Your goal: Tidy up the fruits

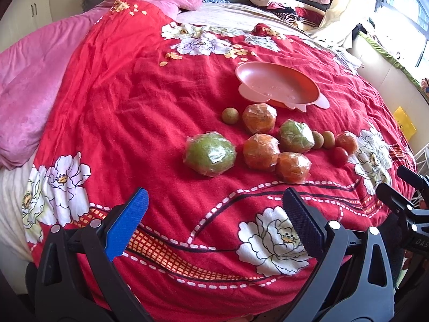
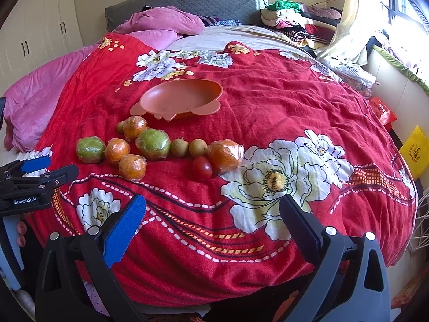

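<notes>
Several fruits lie on a red floral blanket (image 1: 134, 102): wrapped green fruits (image 1: 210, 153) (image 2: 153, 144), wrapped oranges (image 1: 259, 118) (image 2: 225, 155), small brownish-green round fruits (image 1: 230, 115) (image 2: 198, 147) and a red tomato (image 1: 340, 156) (image 2: 202, 167). An orange-pink dish (image 1: 278, 87) (image 2: 182, 98) sits empty behind them. My left gripper (image 1: 214, 209) is open and empty, hovering short of the fruits. My right gripper (image 2: 213, 214) is open and empty, near the bed's front edge. Each gripper shows at the edge of the other's view.
A pink quilt (image 1: 32, 80) (image 2: 40, 91) lies at the left. Piled clothes (image 2: 295, 21) sit at the far right by the grey headboard (image 2: 187, 2). A window and ledge (image 2: 396, 61) run along the right; a yellow bag (image 2: 415, 147) stands on the floor.
</notes>
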A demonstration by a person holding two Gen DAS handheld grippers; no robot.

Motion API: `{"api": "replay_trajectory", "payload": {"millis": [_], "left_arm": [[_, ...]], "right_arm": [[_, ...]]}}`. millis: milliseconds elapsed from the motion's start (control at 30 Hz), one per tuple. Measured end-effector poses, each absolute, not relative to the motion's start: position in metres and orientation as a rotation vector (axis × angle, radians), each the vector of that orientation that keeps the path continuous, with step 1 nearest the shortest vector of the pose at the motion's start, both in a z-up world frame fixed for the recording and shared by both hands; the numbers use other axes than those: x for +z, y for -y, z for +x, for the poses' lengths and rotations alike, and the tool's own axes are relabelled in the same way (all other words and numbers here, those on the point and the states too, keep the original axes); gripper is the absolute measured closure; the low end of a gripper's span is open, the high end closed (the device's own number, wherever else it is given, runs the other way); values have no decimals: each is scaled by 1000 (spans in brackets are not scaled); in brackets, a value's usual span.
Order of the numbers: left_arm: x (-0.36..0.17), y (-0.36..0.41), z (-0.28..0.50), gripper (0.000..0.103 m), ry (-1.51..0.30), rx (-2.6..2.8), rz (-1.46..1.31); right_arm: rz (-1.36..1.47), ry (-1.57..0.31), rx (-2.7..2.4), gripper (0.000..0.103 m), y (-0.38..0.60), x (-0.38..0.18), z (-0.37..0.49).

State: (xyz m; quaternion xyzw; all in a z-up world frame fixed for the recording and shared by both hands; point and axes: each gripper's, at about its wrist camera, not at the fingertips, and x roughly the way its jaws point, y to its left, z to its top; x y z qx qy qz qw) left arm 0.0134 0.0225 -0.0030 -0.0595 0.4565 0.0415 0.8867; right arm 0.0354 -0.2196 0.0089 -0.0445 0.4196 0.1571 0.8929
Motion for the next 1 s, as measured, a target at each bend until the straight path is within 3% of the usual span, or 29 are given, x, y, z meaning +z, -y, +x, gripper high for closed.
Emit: {"api": "replay_trajectory", "payload": {"millis": [467,1000], "left_arm": [[-14,-46,49,9,-981,85,-130],[-27,-44,69,44,-1016,9,-132]], "right_arm": [[-125,-899,305,4,231,0,77],[-104,-985,347,7,227,-23,121]]}}
